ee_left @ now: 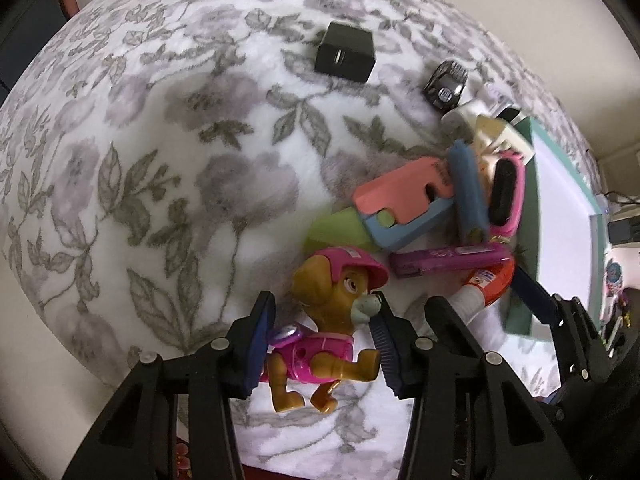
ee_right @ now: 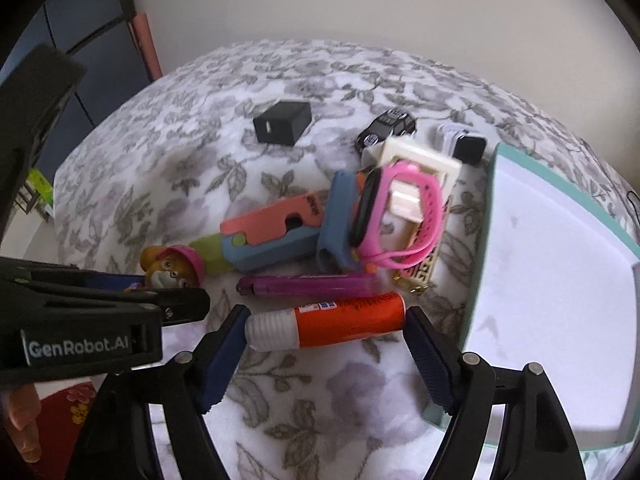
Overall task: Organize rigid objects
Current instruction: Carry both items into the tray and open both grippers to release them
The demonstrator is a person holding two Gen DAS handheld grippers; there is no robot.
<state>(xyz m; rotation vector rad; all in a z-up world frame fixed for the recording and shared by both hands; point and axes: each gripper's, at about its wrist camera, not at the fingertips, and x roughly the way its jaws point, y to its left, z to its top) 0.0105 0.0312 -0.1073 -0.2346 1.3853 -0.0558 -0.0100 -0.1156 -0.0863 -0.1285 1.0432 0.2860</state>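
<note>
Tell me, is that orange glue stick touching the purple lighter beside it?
Apart. The right wrist view shows a strip of floral blanket between the glue stick and the purple lighter.

A home bedroom is suggested by the soft floral blanket [ee_right: 280,400] on which small household things are scattered, a toy dog [ee_left: 320,320] near its front edge, a toy car [ee_right: 386,128] and black charger [ee_right: 283,122] toward its far edge, backed by a plain wall [ee_right: 360,0].
</note>
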